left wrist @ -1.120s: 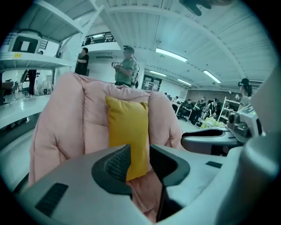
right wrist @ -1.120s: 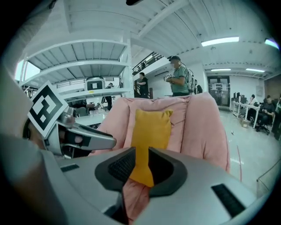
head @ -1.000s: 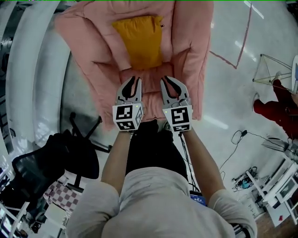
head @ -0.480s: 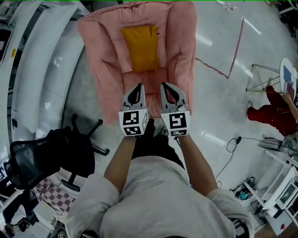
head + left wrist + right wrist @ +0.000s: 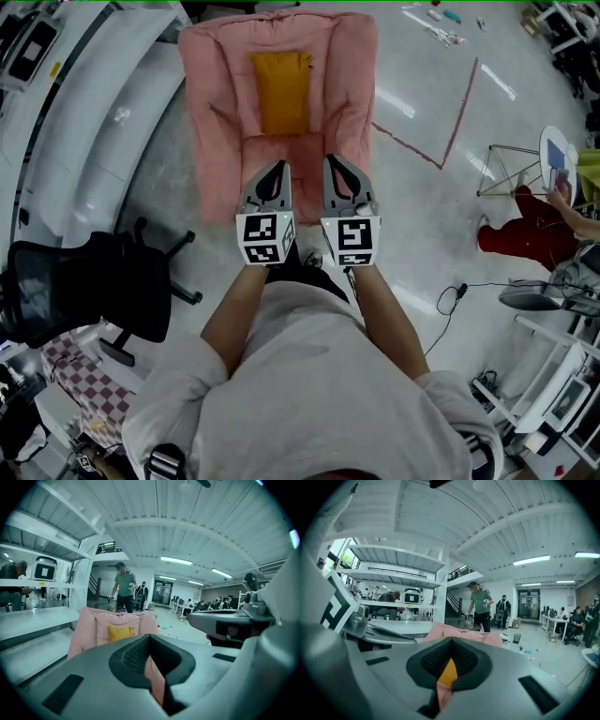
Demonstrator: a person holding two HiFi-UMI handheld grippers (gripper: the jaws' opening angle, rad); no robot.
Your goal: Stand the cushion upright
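A yellow cushion (image 5: 281, 91) stands upright against the backrest of a pink padded armchair (image 5: 214, 112) at the top of the head view. My left gripper (image 5: 276, 172) and right gripper (image 5: 335, 168) are side by side over the front edge of the seat, both shut and holding nothing, well short of the cushion. In the left gripper view the cushion (image 5: 120, 632) shows above the shut jaws, in the armchair (image 5: 89, 626). The right gripper view shows a strip of the cushion (image 5: 449, 672) through the jaws' notch, with the armchair's top (image 5: 461, 633) above.
A black office chair (image 5: 89, 291) stands at the left beside long white benches (image 5: 84, 131). Red tape (image 5: 450, 141) marks the floor. A person in red (image 5: 525, 239) and cables (image 5: 455, 295) are at the right. A person (image 5: 123, 588) stands behind the armchair.
Both grippers have risen and drawn back from the seat towards its front edge. Their jaws, slightly apart a second ago, are together. The armchair looks smaller and farther off.
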